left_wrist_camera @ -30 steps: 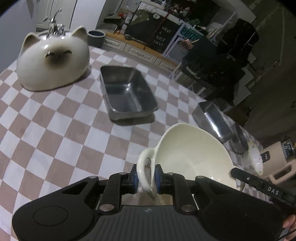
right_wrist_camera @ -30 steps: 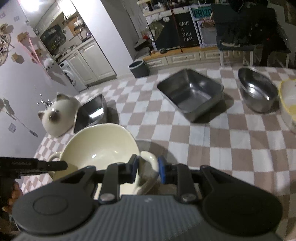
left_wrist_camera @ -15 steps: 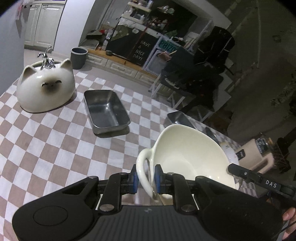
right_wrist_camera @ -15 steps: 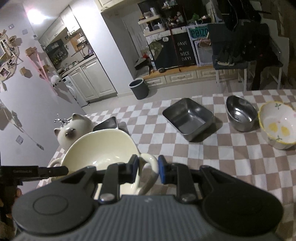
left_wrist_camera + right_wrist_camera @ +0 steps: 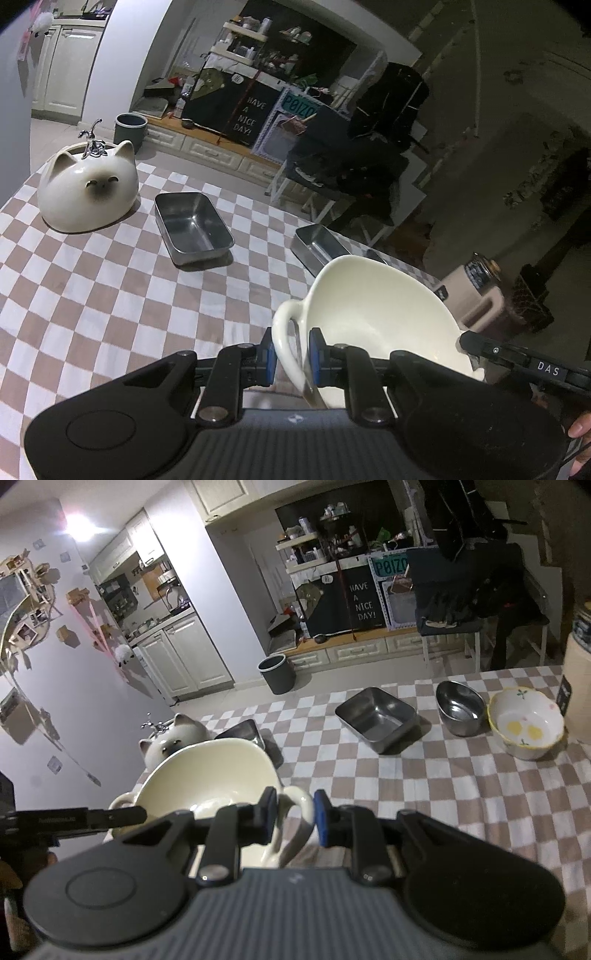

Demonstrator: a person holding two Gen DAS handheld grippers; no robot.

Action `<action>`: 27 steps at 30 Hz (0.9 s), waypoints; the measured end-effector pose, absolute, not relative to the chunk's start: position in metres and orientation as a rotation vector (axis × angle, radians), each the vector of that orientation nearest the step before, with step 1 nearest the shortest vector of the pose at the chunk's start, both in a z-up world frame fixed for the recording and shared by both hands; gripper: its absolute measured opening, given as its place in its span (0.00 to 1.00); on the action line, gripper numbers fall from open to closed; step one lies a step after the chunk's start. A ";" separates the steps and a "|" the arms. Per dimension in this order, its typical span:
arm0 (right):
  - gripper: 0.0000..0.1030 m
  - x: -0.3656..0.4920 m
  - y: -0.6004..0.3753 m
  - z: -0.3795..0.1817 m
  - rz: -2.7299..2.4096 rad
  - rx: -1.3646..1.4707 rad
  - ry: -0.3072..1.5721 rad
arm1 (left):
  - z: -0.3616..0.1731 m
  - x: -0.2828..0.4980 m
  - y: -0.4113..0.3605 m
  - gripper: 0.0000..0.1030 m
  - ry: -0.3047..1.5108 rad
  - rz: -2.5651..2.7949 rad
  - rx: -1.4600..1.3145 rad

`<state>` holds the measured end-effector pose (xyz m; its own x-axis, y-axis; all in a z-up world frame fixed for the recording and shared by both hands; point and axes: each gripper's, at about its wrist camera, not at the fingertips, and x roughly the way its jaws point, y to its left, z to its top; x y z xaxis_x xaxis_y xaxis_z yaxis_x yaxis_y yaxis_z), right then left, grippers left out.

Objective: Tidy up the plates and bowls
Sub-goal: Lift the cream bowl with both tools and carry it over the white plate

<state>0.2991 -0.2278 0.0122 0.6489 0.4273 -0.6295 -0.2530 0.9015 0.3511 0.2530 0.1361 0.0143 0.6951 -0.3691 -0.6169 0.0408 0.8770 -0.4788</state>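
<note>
A cream two-handled bowl (image 5: 376, 314) hangs in the air above the checkered table (image 5: 92, 314), carried by both grippers. My left gripper (image 5: 290, 356) is shut on one loop handle. My right gripper (image 5: 295, 818) is shut on the other handle, with the bowl (image 5: 210, 775) to its left. A cat-shaped ceramic bowl (image 5: 88, 192) lies upside down at the far left. A steel rectangular tray (image 5: 192, 227) sits beside it.
A second steel tray (image 5: 376, 718), a steel oval bowl (image 5: 460, 707) and a yellow-rimmed flowered bowl (image 5: 526, 727) stand in a row at the right. A beige canister (image 5: 578, 686) stands at the far right edge. A dark tray (image 5: 243, 734) lies behind the cream bowl.
Both grippers have risen with the cream bowl, so the table and dishes look smaller and farther below. The grips on the handles are unchanged.
</note>
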 end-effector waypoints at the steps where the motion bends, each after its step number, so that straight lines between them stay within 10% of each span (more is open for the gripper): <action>1: 0.25 0.293 -0.227 0.013 0.386 0.241 0.770 | 0.014 0.249 0.137 0.18 0.772 -0.243 -0.455; 27: 0.26 0.224 -0.228 -0.044 0.308 0.362 0.847 | -0.024 0.198 0.124 0.19 0.823 -0.216 -0.315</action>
